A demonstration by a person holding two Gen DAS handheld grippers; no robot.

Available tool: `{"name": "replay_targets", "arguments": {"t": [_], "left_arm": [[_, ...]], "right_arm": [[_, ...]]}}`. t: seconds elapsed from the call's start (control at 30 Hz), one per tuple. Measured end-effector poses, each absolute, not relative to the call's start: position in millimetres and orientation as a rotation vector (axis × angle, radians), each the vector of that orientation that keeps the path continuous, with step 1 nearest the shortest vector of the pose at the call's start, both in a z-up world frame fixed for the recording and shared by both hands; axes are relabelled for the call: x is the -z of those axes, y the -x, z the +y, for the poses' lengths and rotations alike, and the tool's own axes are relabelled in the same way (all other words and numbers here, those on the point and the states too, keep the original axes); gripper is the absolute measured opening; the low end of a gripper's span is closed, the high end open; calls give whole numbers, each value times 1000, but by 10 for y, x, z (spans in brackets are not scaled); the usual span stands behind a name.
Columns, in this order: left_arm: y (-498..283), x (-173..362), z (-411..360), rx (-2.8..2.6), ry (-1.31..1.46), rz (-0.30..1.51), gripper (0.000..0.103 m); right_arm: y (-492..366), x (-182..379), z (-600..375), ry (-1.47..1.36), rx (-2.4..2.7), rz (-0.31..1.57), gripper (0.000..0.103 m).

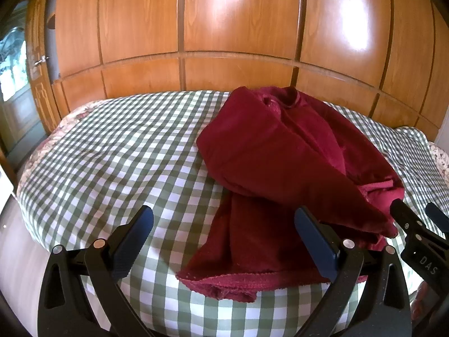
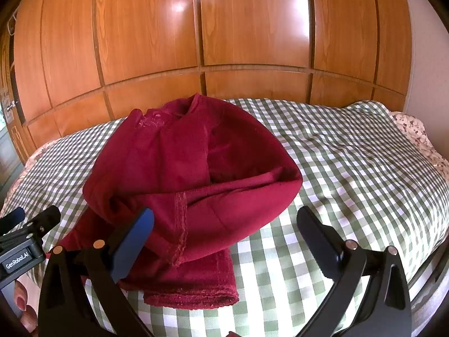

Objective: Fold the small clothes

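Both of my grippers hang over the near edge of the bed, tilted down toward it. On the left wrist view my left gripper [image 1: 224, 241] has its jaws spread wide and released, gripping nothing; its blue left pad [image 1: 134, 241] sits above bare checked cover, and the right pad [image 1: 317, 244] sits above the lower part of the dark red garment [image 1: 280, 151], though I cannot tell whether it touches the cloth. On the right wrist view my right gripper [image 2: 224, 241] is likewise fully open and empty, with its left pad [image 2: 134, 244] in front of the garment's hem and its right finger [image 2: 320, 238] over the bare cover. That red garment [image 2: 190, 168] lies bunched and partly folded on the green-and-white checked bedcover [image 1: 112, 151], roughly midway along the bed's near edge and reaching back toward the far edge; its collar end points toward the wardrobe, and a hemmed flap trails to the near edge. From the right camera I see the left gripper's body [image 2: 25, 241] at the left margin, with fingertips [image 2: 22, 300] of the hand holding it below. From the left camera the right gripper [image 1: 421, 224] shows at the right margin, just beside the garment's right side. Glossy wooden wardrobe doors [image 1: 241, 28] stand beyond the bed's far edge.
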State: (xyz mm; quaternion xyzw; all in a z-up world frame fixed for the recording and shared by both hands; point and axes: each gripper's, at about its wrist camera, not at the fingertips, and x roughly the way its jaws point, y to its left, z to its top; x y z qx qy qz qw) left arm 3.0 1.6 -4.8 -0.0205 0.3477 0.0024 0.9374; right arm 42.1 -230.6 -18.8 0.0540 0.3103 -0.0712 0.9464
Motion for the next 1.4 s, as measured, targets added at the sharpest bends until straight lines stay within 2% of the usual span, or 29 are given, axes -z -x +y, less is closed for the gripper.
{"name": "replay_targets", "arguments": {"t": [1.4], "left_arm": [[-55,153,10,2,48,757,99]], "right_arm": [[-473,243,-2266,-111,121,665,101]]}}
